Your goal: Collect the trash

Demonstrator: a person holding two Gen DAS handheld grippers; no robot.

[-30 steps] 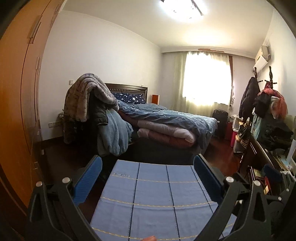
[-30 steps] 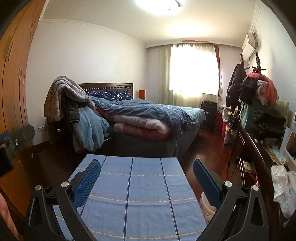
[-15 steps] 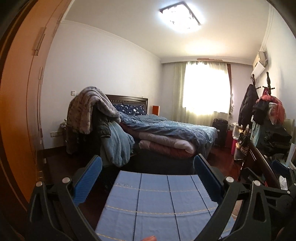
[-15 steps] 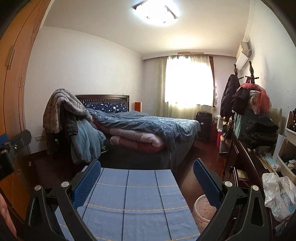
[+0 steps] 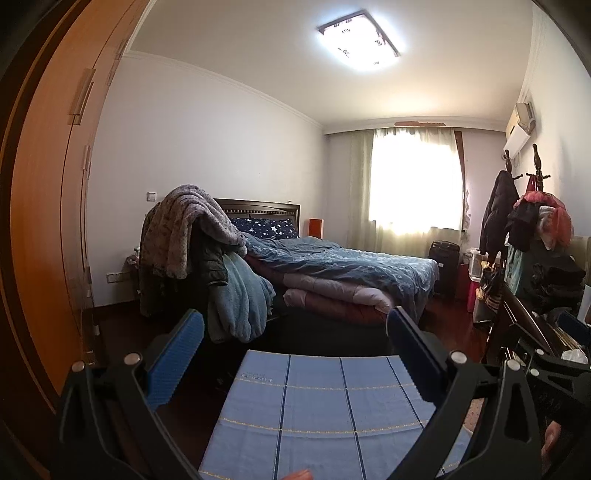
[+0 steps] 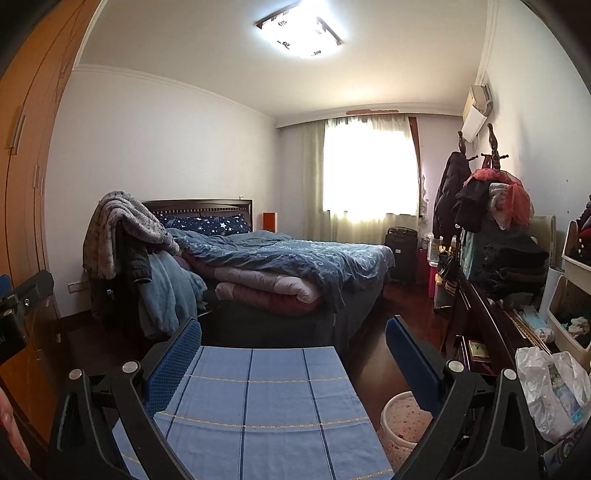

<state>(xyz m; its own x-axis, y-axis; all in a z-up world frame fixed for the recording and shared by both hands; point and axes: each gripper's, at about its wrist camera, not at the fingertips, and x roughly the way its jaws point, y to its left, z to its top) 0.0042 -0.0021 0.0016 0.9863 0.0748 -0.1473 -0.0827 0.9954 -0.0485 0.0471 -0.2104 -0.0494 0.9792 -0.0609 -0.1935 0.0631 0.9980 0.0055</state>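
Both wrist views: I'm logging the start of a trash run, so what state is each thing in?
left gripper: open, empty
right gripper: open, empty
ceiling light: on
curtains: drawn, backlit
bed: unmade, quilts folded on it
blue cloth: spread flat
waste bin: upright, uncovered
plastic bag: crumpled on the sideboard
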